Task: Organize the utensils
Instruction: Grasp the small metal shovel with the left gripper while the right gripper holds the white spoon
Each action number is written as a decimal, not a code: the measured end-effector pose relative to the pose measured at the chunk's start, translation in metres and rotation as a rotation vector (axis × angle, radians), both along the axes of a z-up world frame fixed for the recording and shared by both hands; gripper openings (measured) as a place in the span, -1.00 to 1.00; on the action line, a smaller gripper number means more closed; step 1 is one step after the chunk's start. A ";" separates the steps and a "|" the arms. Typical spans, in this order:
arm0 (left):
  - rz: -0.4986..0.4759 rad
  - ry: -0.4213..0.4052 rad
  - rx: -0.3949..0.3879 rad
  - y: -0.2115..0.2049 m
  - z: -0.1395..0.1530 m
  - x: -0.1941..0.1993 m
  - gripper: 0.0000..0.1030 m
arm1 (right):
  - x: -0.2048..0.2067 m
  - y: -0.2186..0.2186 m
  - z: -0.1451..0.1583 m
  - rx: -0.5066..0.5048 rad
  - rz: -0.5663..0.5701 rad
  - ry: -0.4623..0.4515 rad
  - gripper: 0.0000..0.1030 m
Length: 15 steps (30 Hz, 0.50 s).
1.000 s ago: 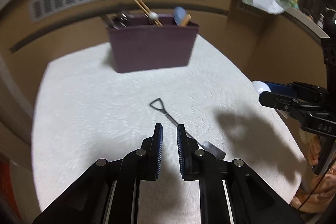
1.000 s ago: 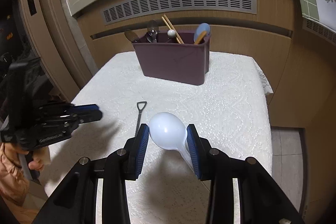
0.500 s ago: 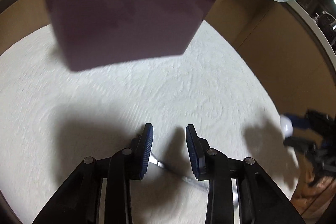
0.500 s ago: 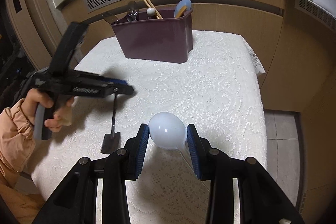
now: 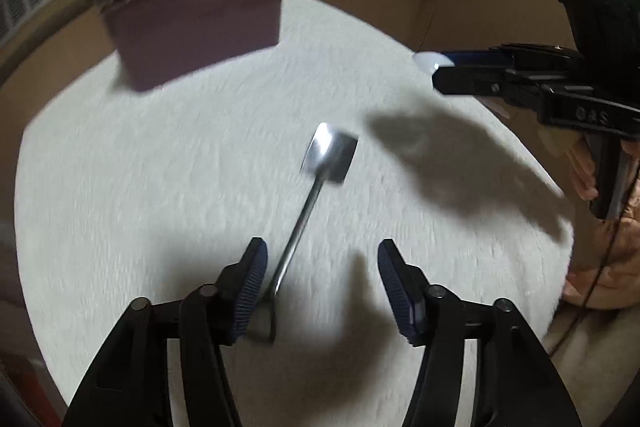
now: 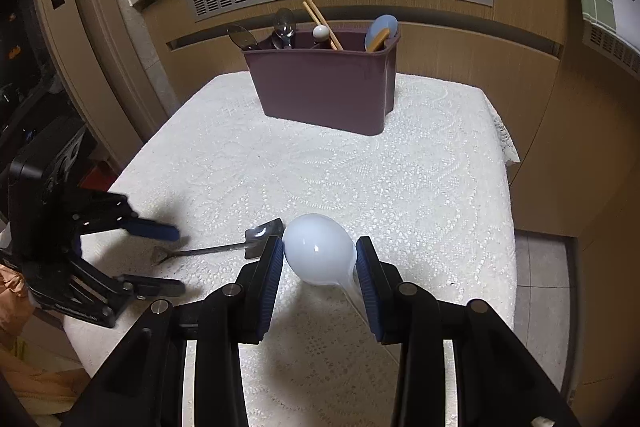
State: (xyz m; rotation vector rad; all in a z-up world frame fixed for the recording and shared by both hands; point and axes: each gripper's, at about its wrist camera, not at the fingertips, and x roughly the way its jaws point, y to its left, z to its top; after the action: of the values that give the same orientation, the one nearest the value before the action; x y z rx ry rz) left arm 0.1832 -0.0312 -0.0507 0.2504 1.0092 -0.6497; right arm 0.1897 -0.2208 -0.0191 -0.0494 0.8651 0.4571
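Fingers [image 5: 250,279] astride shovel spoon [image 5: 316,183] handle

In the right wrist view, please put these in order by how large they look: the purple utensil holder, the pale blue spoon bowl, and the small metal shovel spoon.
1. purple utensil holder, clearly largest.
2. pale blue spoon bowl, though it sits close to the camera between the right gripper pads, so this rank is unsure.
3. metal shovel spoon, long but thin.
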 end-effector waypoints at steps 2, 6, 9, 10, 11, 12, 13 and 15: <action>-0.014 -0.022 0.016 -0.020 -0.002 0.017 0.16 | -0.001 -0.002 0.002 0.003 -0.003 -0.006 -0.32; -0.021 -0.025 0.045 -0.039 -0.010 0.043 0.15 | -0.003 -0.008 0.006 0.005 -0.009 -0.015 -0.32; -0.014 0.013 0.040 -0.041 -0.018 0.059 0.08 | -0.005 -0.010 0.007 0.009 -0.005 -0.024 -0.32; -0.012 0.026 0.044 -0.043 -0.021 0.062 0.04 | -0.005 -0.010 0.008 0.010 -0.004 -0.025 -0.32; -0.011 0.010 0.055 -0.045 -0.022 0.062 -0.04 | -0.005 -0.011 0.007 0.011 -0.003 -0.025 -0.32; -0.009 -0.001 0.069 -0.046 -0.022 0.061 -0.19 | -0.005 -0.011 0.007 0.011 -0.002 -0.026 -0.32; -0.006 -0.003 0.070 -0.045 -0.021 0.060 -0.32 | -0.004 -0.011 0.006 0.007 -0.003 -0.026 -0.32; 0.009 0.006 0.062 -0.043 -0.019 0.057 -0.33 | -0.002 -0.010 0.005 0.002 -0.006 -0.026 -0.32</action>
State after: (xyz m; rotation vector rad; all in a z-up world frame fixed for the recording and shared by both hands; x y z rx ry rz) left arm 0.2402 -0.0742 -0.0700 0.2980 1.0366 -0.6116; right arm 0.1874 -0.2312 -0.0142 -0.0504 0.8391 0.4508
